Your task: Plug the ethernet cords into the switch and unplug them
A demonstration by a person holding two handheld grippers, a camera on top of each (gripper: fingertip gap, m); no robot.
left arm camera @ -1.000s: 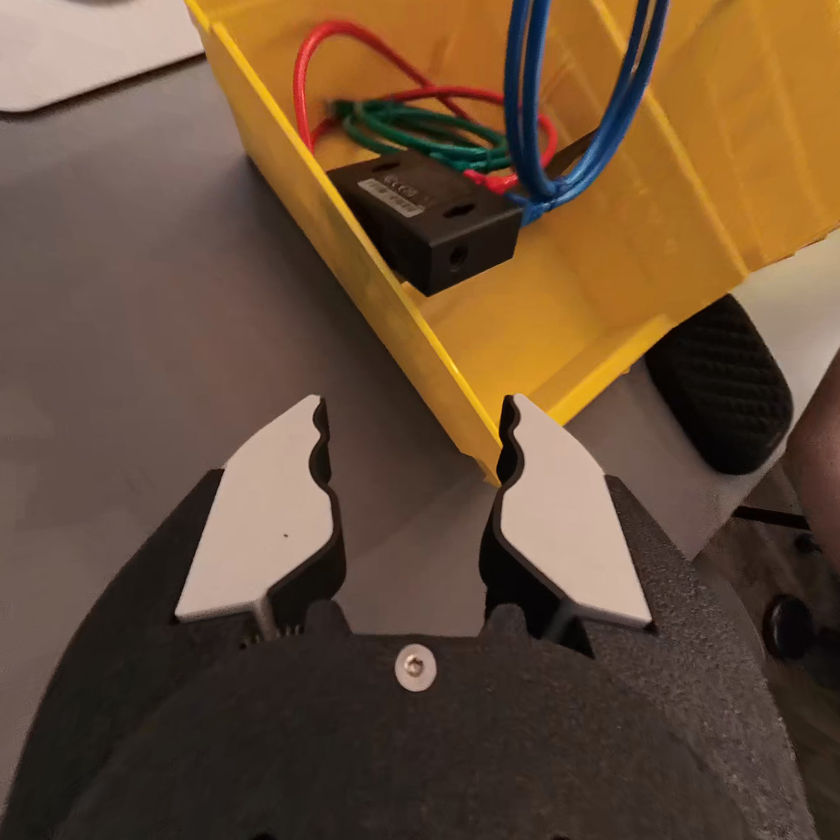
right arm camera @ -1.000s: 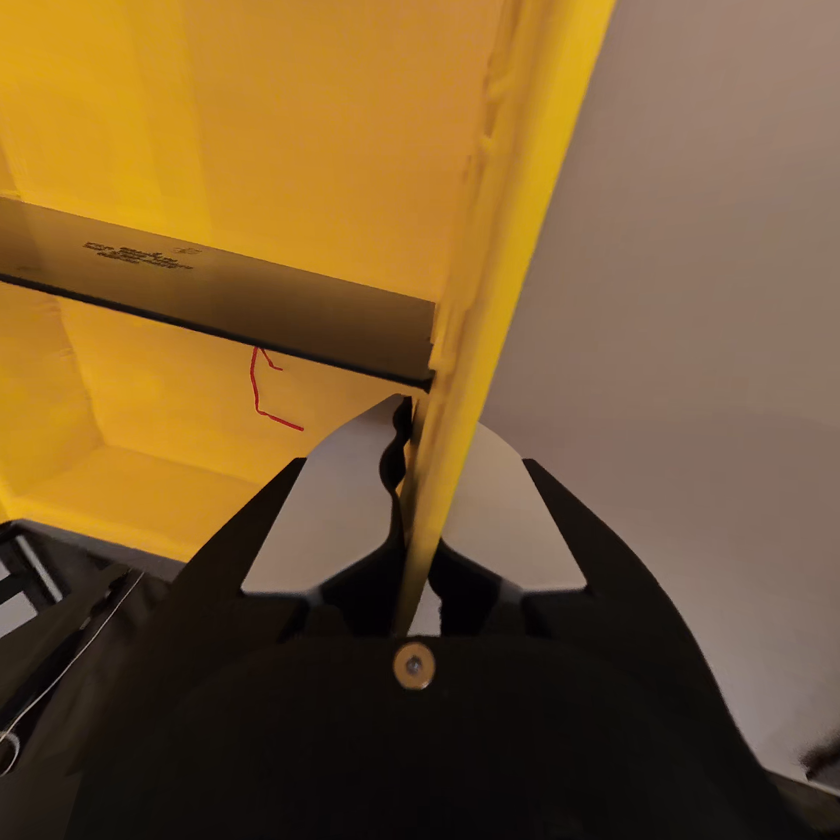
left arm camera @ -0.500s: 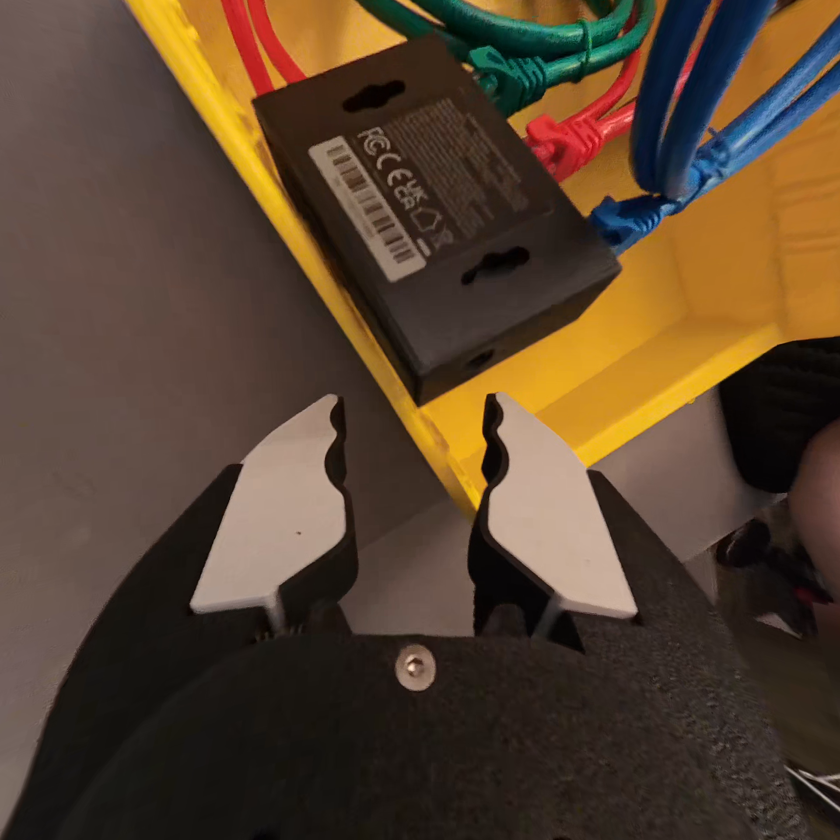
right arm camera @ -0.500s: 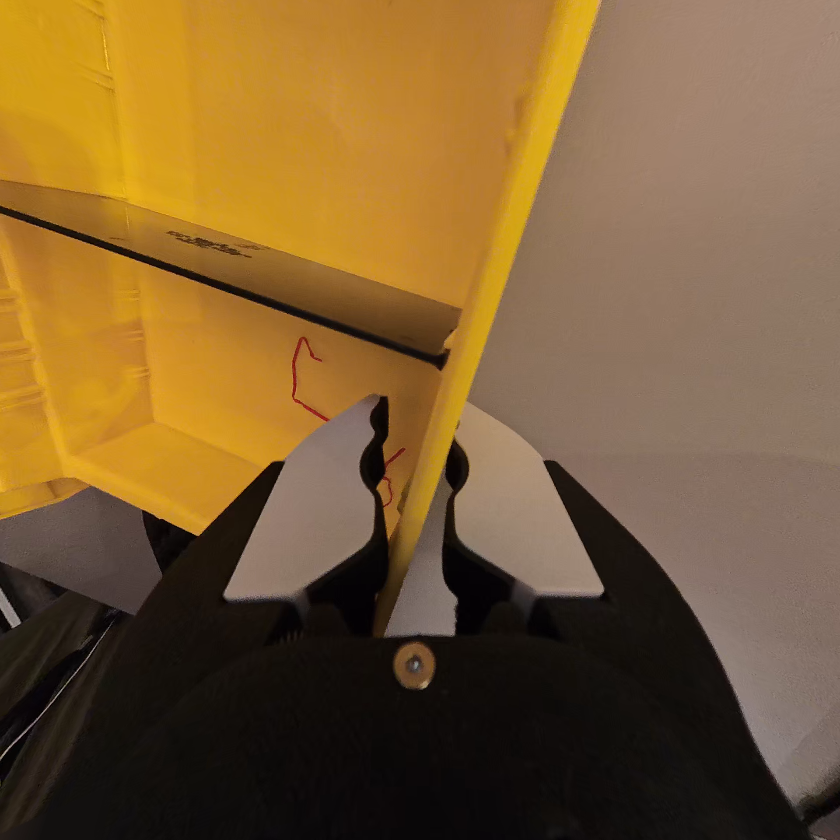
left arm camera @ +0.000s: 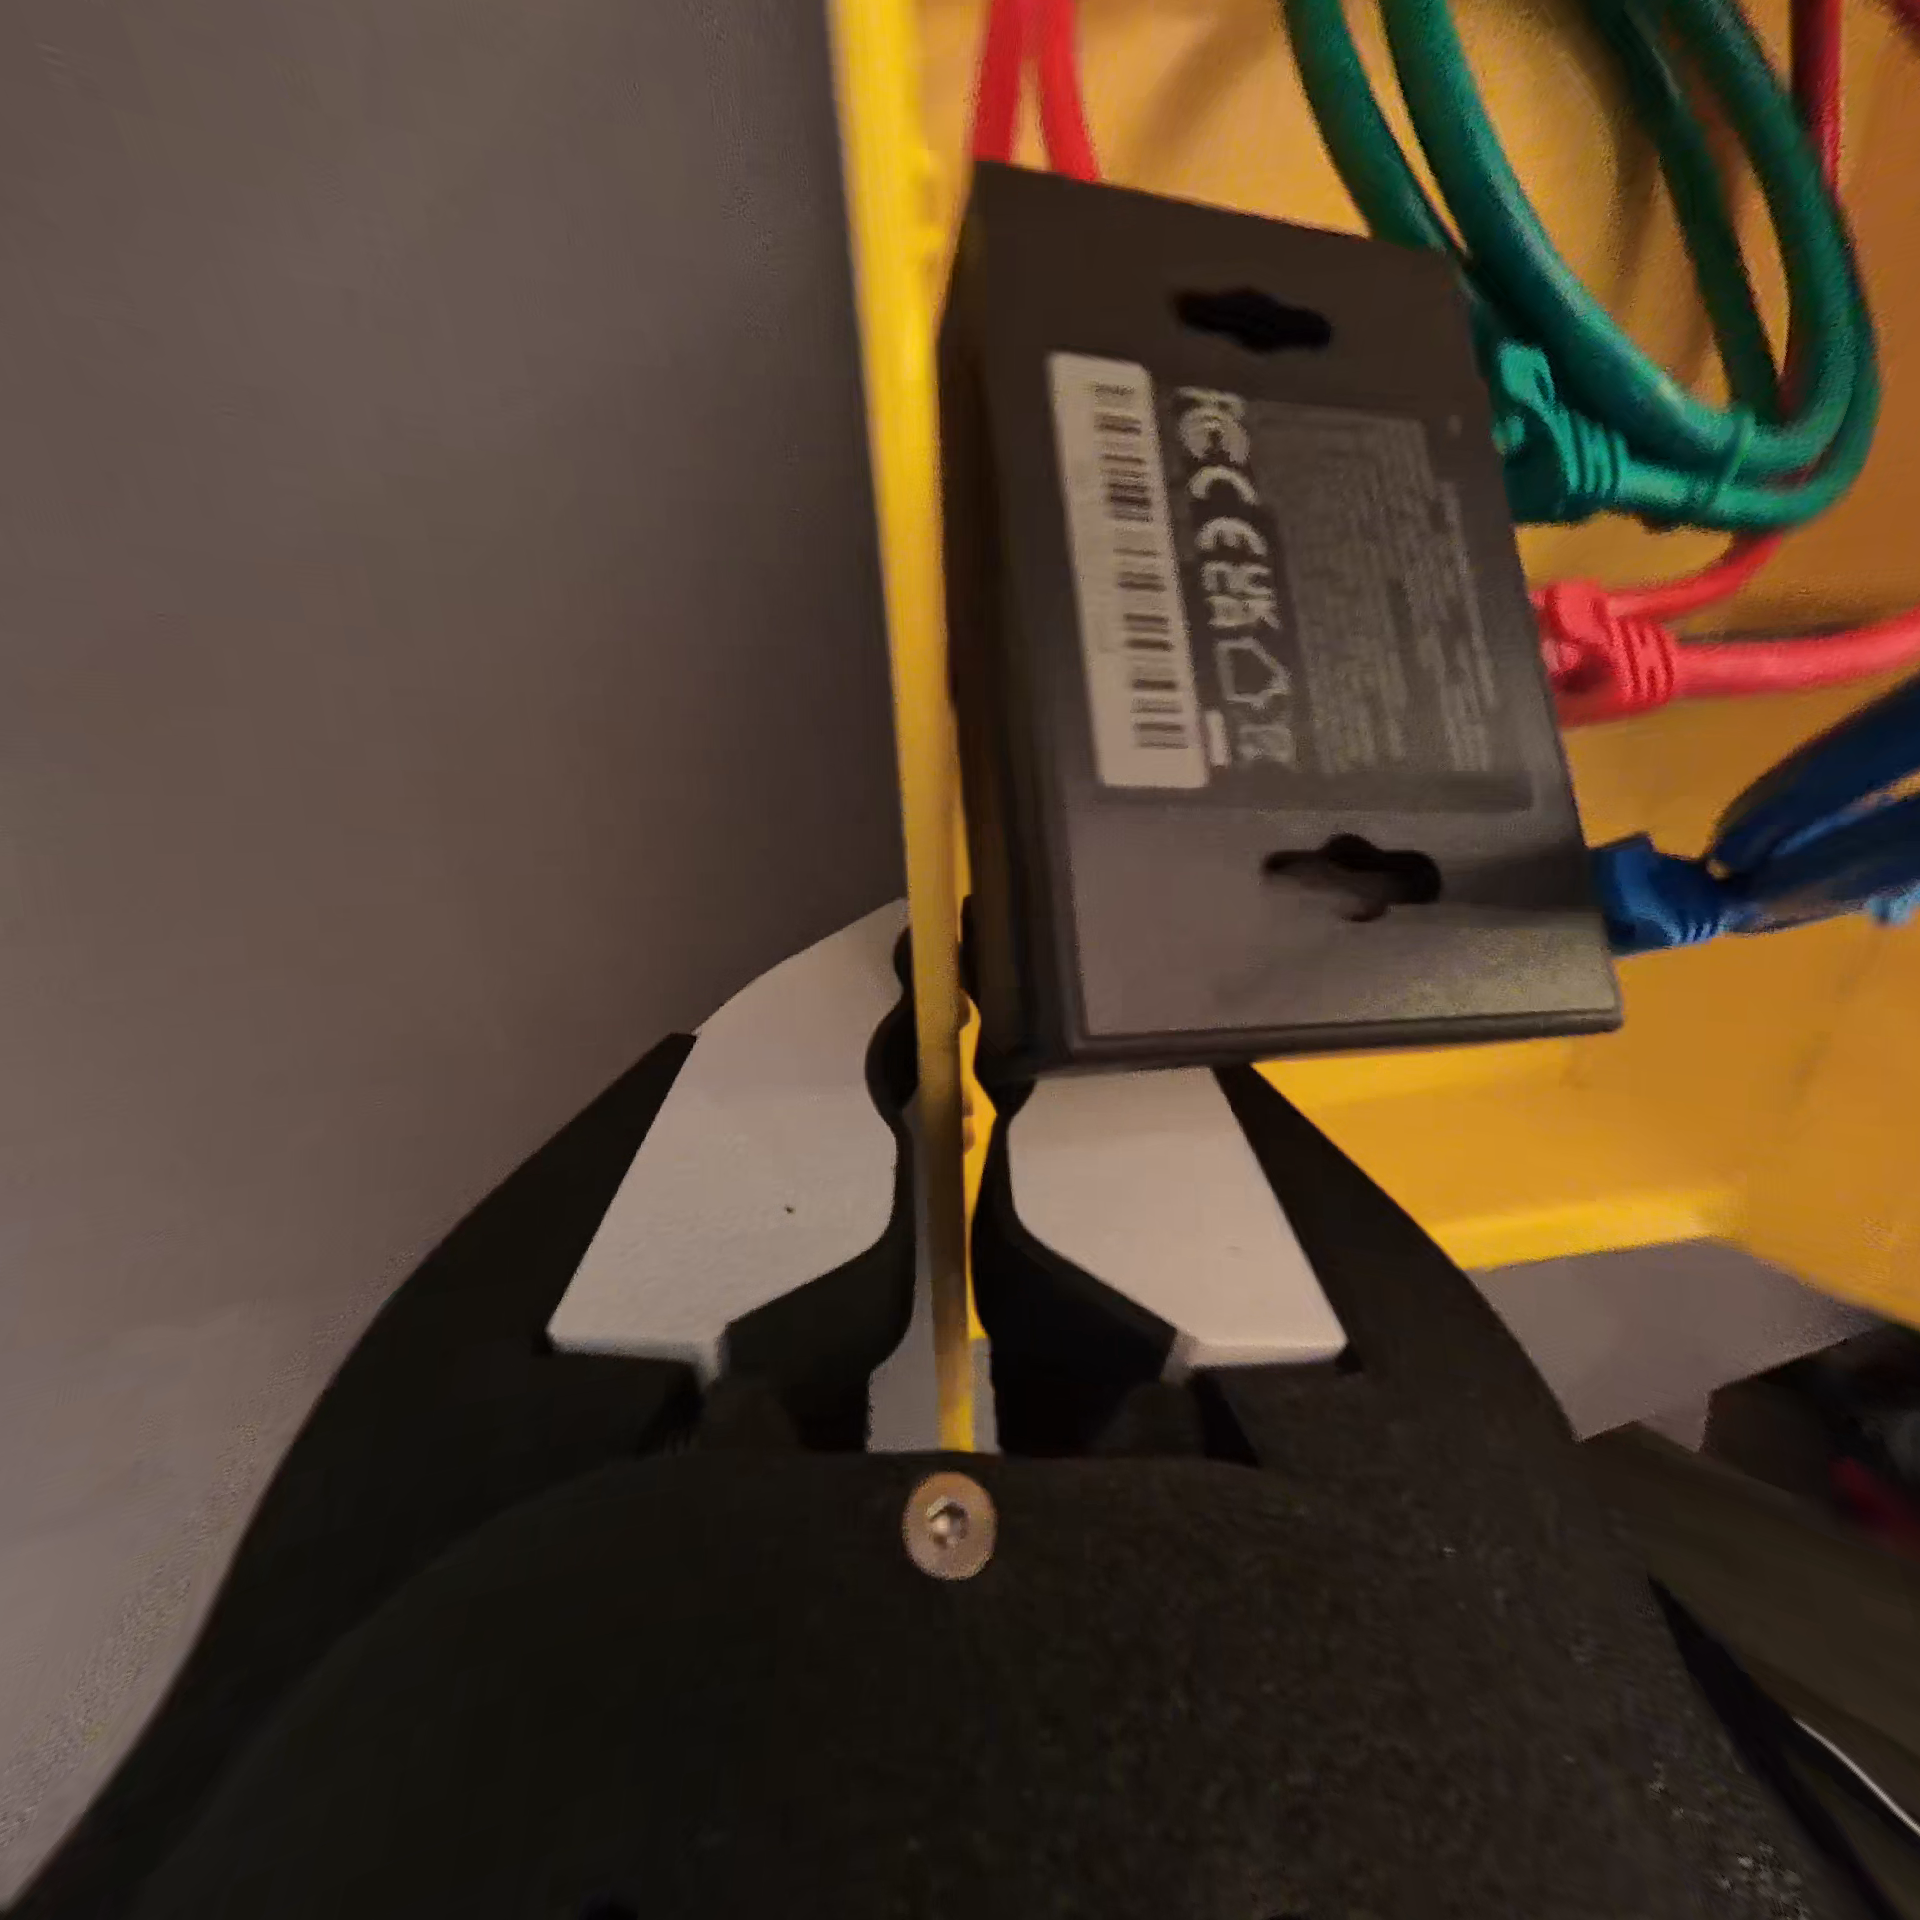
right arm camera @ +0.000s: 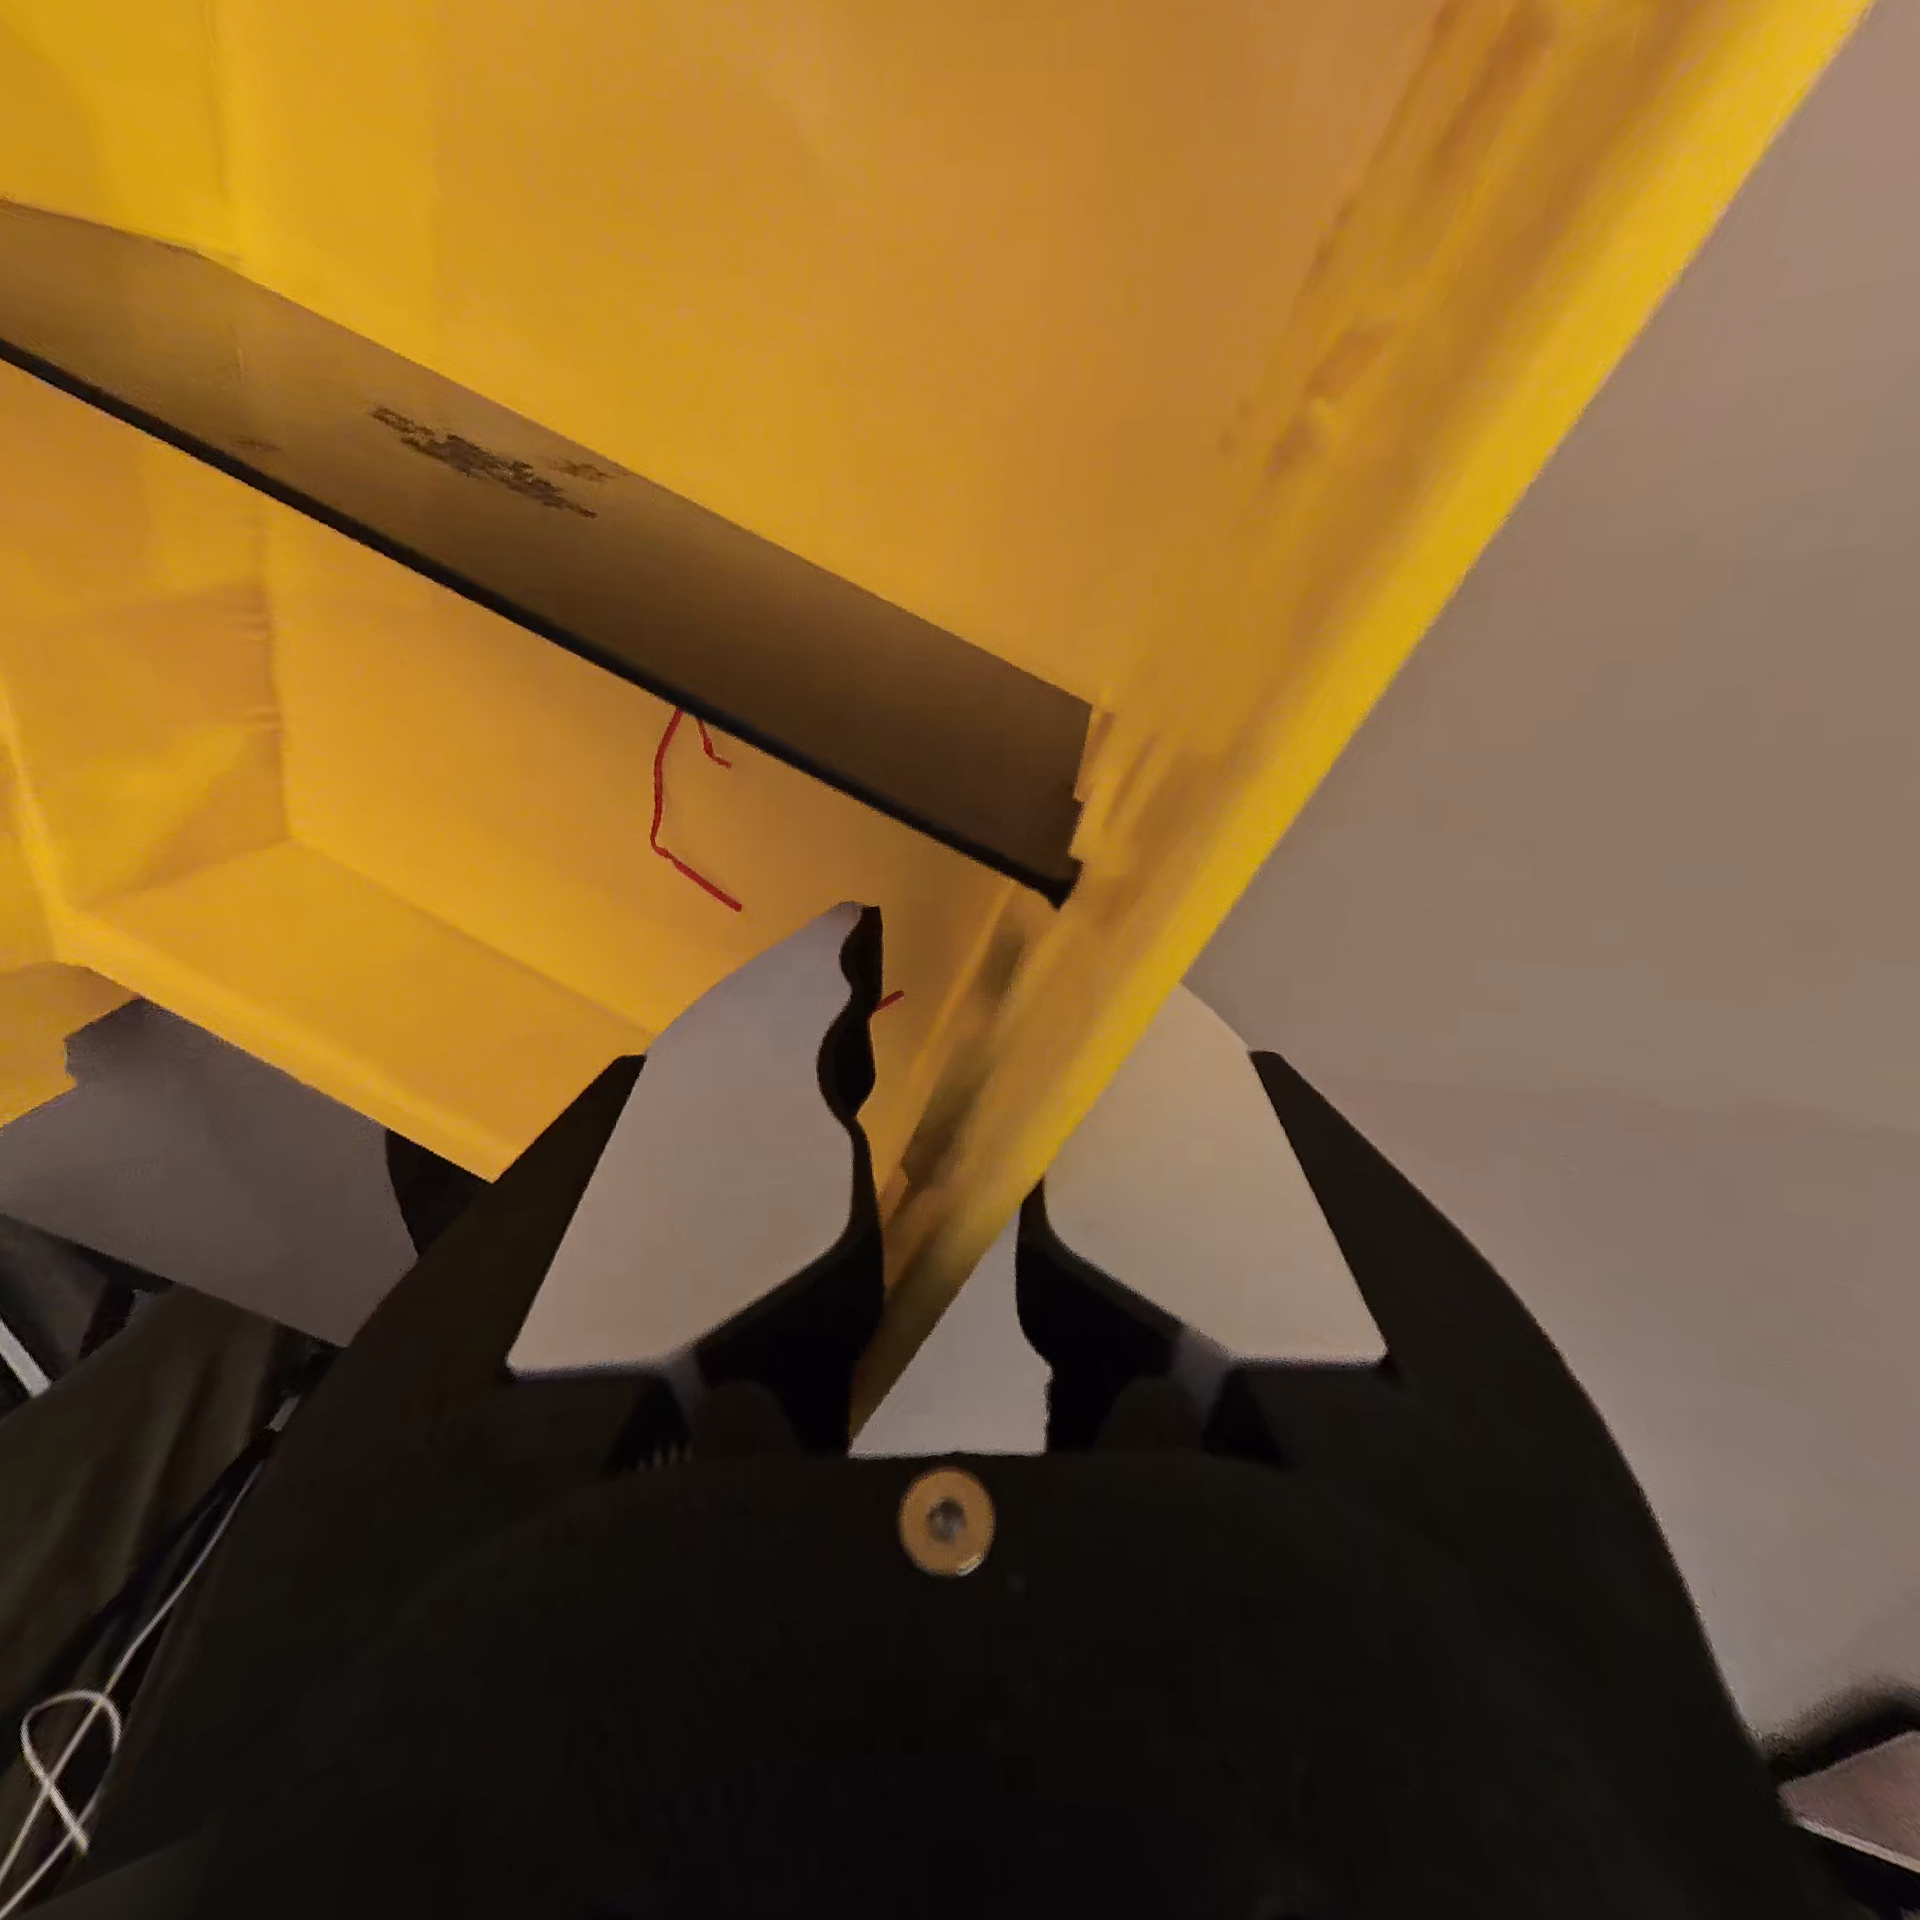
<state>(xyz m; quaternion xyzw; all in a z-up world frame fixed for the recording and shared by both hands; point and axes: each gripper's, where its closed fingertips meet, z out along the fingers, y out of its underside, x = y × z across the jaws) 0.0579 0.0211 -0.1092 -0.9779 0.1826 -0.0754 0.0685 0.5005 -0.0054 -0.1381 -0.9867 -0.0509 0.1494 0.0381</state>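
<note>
Left tongs are clenched on the thin side wall of the yellow bin, one finger on the outer face and one on the inner, with the wall running straight up the centre of the frame. Just above the inner finger, the black ethernet switch lies inside the bin with its labelled underside showing, tilted and pressed against that same wall. Along its right edge sit three cord ends: the green cord at the upper right, the red cord at mid right, and the blue cord lower down; whether their plugs are seated cannot be told. Grey counter fills the left half of that view.

Right tongs straddle the opposite yellow wall with a visible gap on the inner side, so they are released rather than pinching. A black divider crosses the bin at upper left, and a thin red thread lies below it.
</note>
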